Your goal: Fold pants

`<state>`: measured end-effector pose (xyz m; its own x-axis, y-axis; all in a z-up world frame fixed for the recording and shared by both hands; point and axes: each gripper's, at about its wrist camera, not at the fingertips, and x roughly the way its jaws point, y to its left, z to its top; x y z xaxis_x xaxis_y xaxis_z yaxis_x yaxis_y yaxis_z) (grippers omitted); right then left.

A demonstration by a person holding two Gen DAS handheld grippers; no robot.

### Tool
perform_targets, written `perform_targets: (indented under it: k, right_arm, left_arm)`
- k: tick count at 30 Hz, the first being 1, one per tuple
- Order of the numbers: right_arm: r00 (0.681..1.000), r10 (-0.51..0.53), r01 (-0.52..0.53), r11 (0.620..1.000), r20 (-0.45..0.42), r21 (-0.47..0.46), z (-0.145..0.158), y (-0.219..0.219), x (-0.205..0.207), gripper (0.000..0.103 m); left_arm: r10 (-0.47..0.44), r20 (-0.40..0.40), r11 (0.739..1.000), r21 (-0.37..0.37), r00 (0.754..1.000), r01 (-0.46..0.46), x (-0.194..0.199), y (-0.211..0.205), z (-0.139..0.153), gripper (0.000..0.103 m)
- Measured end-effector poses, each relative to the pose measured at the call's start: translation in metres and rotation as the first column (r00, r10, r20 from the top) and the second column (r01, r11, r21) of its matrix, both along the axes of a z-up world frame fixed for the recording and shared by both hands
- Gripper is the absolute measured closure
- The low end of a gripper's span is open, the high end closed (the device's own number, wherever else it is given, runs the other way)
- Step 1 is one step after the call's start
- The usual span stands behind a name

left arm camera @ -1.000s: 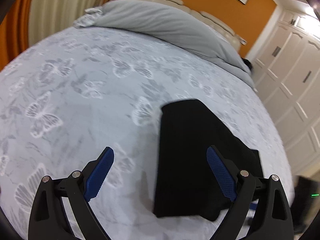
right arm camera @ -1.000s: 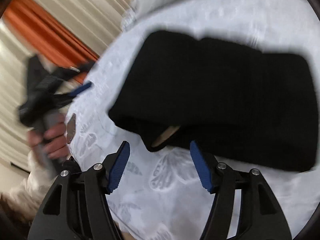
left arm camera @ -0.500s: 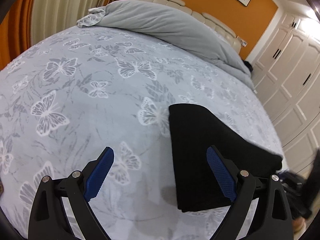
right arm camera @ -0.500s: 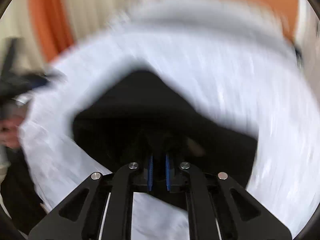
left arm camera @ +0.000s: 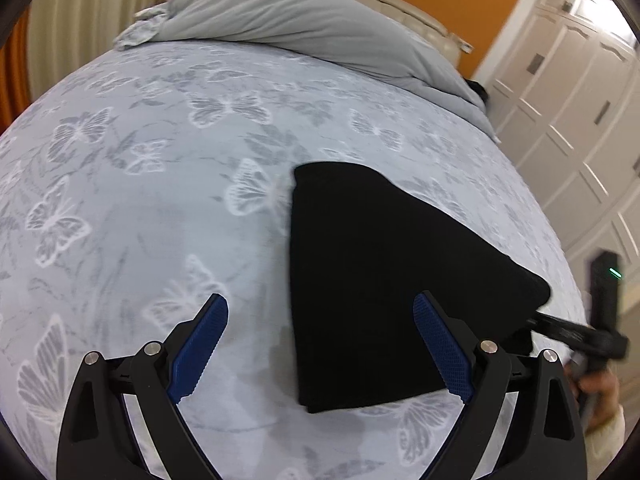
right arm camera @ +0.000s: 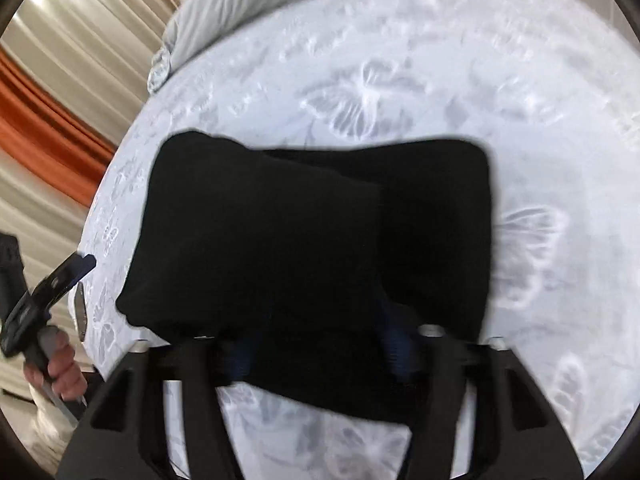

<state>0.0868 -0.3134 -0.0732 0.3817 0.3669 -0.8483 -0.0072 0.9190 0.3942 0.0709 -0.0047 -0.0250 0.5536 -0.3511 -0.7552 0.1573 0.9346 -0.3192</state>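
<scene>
The black pants lie folded into a compact stack on the butterfly-print bed sheet. My left gripper is open and empty, held above the sheet at the stack's near left edge. In the right wrist view the pants fill the middle, with one folded layer lying over another. My right gripper is open, its blue pads spread apart and partly hidden by the near edge of the black cloth. It also shows at the stack's right side in the left wrist view.
A grey duvet is bunched at the head of the bed against a cream headboard and orange wall. White wardrobe doors stand to the right. Curtains hang beyond the bed's left side.
My right gripper was shut on the pants half a second ago and has now opened, leaving the fold lying down. My left gripper stayed open and shifted slightly over the sheet.
</scene>
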Motion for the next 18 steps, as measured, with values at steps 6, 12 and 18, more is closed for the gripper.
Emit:
perform_targets:
  k: [6, 12, 18]
  right_arm:
    - [0.973, 0.100, -0.100, 0.995, 0.209, -0.012, 0.045, 0.050, 0.005, 0.093]
    - [0.902, 0.225, -0.093, 0.934, 0.367, -0.345, 0.083, 0.061, -0.028, 0.090]
    - [0.990, -0.074, 0.103, 0.963, 0.124, -0.248, 0.023, -0.030, -0.018, 0.084]
  left_arm:
    - [-0.029, 0.001, 1.000, 0.011, 1.000, 0.029, -0.002, -0.006, -0.001, 0.011]
    - [0.028, -0.001, 1.000, -0.013, 1.000, -0.028, 0.000, 0.012, 0.003, 0.011]
    - [0.056, -0.037, 0.998, 0.028, 0.998, -0.055, 0.006, 0.017, -0.005, 0.011]
